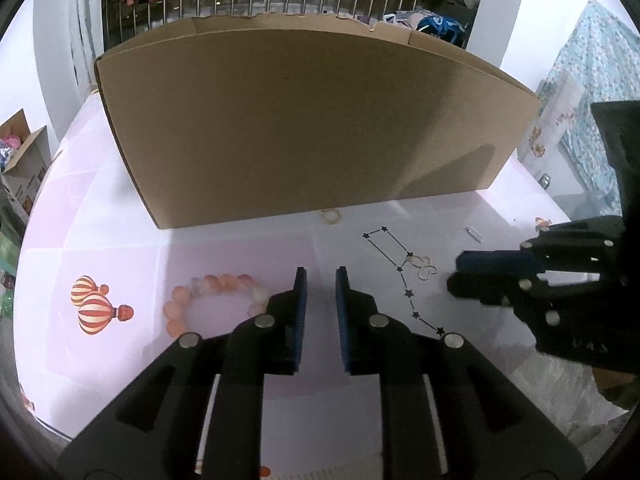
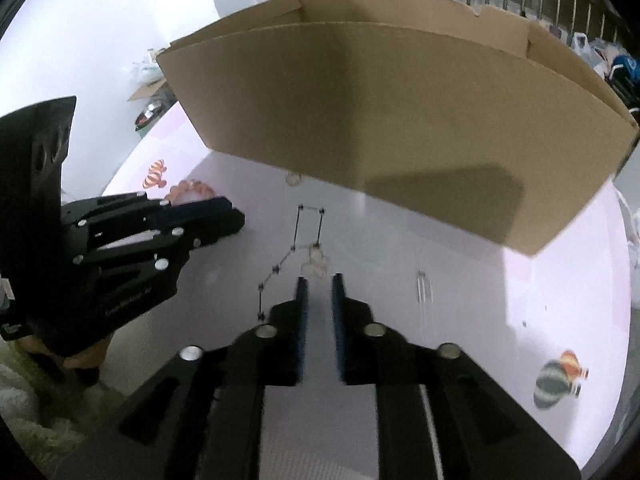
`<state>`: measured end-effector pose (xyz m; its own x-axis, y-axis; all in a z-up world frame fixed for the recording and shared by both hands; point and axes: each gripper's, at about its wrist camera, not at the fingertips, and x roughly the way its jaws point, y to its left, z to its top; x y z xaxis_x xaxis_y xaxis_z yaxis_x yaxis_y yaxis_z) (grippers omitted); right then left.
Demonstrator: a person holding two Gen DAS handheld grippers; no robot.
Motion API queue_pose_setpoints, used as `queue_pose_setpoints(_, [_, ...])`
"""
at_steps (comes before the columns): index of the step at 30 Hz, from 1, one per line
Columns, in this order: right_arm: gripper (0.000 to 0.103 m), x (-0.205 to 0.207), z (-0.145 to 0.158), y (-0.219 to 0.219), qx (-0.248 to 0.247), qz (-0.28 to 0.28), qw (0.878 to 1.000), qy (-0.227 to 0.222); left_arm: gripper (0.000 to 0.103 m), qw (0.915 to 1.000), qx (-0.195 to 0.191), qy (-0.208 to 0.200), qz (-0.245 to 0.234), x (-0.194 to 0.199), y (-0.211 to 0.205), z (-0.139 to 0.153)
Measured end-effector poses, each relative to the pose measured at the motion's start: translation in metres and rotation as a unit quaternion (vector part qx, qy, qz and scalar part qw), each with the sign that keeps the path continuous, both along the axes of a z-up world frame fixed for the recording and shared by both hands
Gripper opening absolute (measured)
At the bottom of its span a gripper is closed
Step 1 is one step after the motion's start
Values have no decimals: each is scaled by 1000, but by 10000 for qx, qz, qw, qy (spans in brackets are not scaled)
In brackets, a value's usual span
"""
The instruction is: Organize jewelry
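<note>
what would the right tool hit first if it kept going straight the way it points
Probably the small pale rings lying on the table just past the right tool; beyond them stands the cardboard box. Height above the table is unclear.

The left wrist camera sat just behind the left claw [image 1: 321, 276], looking forward and down over the bench [image 1: 240, 252] from close range, straight at the cardboard box [image 1: 312, 120]. The right wrist camera sat likewise behind the right claw [image 2: 320, 282], angled toward the box's right part. Both views shared the box, the star-chain print [image 1: 400, 270] ahead of the claws, and each other's claw at the frame edge.
</note>
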<state>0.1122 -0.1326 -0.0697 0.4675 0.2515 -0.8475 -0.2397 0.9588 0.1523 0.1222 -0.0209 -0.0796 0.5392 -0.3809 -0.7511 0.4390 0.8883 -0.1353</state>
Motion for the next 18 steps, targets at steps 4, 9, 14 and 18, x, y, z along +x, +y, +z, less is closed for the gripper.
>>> queue_pose_setpoints(4, [23, 4, -1, 5, 160, -101, 9998, 106, 16, 10000, -11, -9, 9, 3, 0, 0])
queue_pose_setpoints(9, [23, 17, -7, 19, -38, -97, 9999, -63, 18, 10000, -17, -9, 18, 3, -2, -1])
queue_pose_setpoints(14, [23, 23, -6, 21, -152, -29, 9998, -120, 18, 10000, -45, -7, 59, 4, 1, -2])
queue_pose_setpoints(18, [23, 23, -7, 29, -457, 134, 9987, -157, 19, 10000, -60, -19, 71, 4, 2, -3])
